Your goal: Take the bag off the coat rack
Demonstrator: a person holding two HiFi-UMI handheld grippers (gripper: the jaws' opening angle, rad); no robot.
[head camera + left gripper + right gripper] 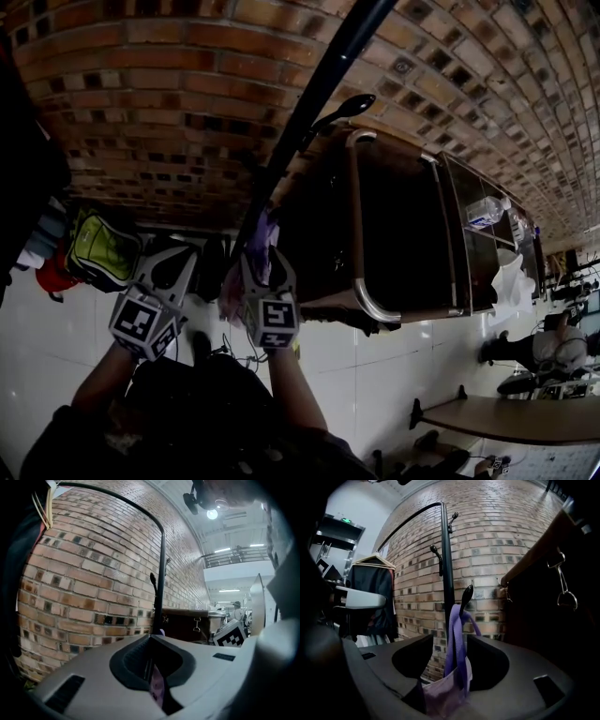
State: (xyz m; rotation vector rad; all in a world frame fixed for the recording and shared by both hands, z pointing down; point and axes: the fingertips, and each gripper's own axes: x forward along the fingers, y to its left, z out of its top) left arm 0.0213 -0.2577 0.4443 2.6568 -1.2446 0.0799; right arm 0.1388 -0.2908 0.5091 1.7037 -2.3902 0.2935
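Head view looks down a black coat rack that stands on a white tiled floor against a red brick wall. A dark cabinet with a metal frame stands just beside it. Low by the wall at the left we see a green and yellow pack.

The left gripper and the right gripper sit side by side at the pole, with the purple bag bunched between them.

Only the right gripper view shows us how the bag hangs. Its straps run up from the cloth to loop over a black hook on the pole, so its long axis lies nearly upright along the pole, with the mouth pointing toward the hook. That gripper's jaws are closed on the bag's pale top edge, and the cloth fills the gap between them. A dark jacket hangs at that view's left.

The left gripper view gives us less of the bag. Its jaws are drawn almost together, pinching a thin purple sliver of it. That view alone shows a ceiling lamp and a railing high up.
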